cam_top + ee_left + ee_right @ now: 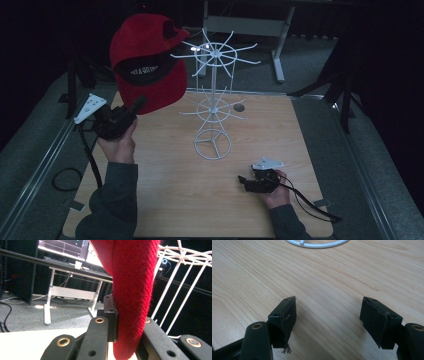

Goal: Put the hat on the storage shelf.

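Pinching red cap [145, 60], left tongs [131, 111], wire rack [214, 95] beside

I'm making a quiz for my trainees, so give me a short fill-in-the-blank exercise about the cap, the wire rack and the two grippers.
1. The left gripper is shut on a cap whose colour is ____.
2. The right gripper hangs over the wooden table with its jaws ____.
3. The wire display rack is painted ____.
4. The rack's round base stands on the ____.

Missing words: red; open; white; table
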A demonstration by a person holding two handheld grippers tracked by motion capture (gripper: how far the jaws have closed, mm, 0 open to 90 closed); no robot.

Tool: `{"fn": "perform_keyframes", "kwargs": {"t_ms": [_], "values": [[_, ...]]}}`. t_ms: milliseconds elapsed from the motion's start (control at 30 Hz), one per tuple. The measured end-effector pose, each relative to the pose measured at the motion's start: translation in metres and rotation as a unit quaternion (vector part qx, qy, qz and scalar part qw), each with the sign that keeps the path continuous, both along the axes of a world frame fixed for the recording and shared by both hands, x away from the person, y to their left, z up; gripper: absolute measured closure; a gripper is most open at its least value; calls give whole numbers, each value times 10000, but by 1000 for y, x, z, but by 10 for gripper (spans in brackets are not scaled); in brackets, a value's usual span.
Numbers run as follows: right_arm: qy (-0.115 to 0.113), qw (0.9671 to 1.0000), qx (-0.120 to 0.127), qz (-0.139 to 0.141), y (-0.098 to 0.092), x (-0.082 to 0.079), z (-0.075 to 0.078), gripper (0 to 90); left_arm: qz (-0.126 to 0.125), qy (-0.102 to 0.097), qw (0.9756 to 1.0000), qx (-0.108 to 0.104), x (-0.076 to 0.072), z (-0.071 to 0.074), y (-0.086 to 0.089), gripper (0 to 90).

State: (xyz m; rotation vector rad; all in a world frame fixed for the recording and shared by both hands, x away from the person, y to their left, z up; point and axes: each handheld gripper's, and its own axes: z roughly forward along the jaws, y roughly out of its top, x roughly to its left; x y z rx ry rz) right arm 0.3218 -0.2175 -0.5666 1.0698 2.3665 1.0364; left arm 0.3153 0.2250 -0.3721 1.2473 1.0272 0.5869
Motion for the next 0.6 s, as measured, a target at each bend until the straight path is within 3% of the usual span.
{"fn": "perform_keyframes", "kwargs": {"t_ms": [267,600], "values": [[-2,10000,1,-5,0,0,0,290,-129,61,9999,-58,0,-7,-1,859],[-3,10000,0,-4,0,0,0,290,-249,157,9996,20,2,-19,-5,857]]}}
